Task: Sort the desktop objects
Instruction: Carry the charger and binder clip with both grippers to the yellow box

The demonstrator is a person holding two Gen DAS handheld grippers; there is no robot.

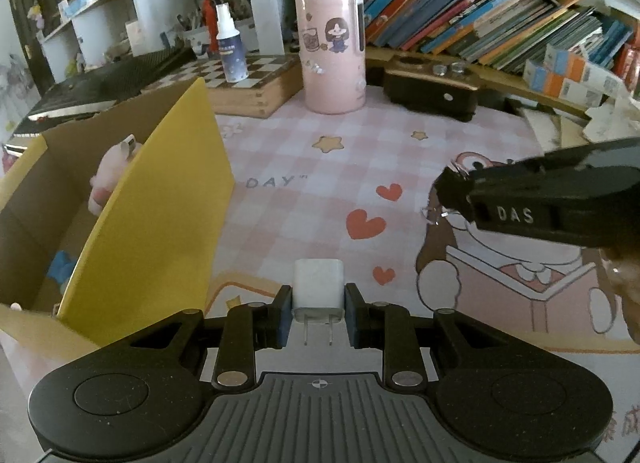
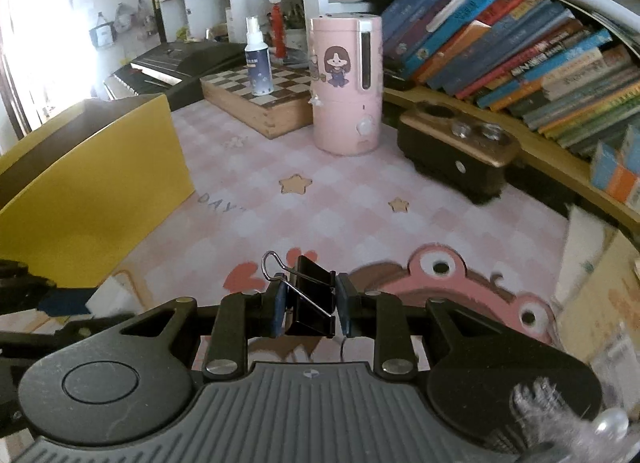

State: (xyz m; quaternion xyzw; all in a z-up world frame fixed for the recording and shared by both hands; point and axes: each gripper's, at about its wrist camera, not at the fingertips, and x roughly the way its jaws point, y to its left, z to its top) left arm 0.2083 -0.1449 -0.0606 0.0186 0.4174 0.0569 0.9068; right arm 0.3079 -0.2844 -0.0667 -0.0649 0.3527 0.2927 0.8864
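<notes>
Your left tongs are clamped on the white charger plug, prongs pointing back at the camera, held just above the pink checked mat on the bench. Your right tongs have pinched a black binder clip, wire handles sticking up on the left. Just to the left sits the yellow cardboard box, open, with a pink plush toy and something blue inside. Its tall near wall stands between the plug and the inside. Further back: a pink humidifier, a chessboard box with a spray bottle on it, a black-and-gold holder, and leaning books.
</notes>
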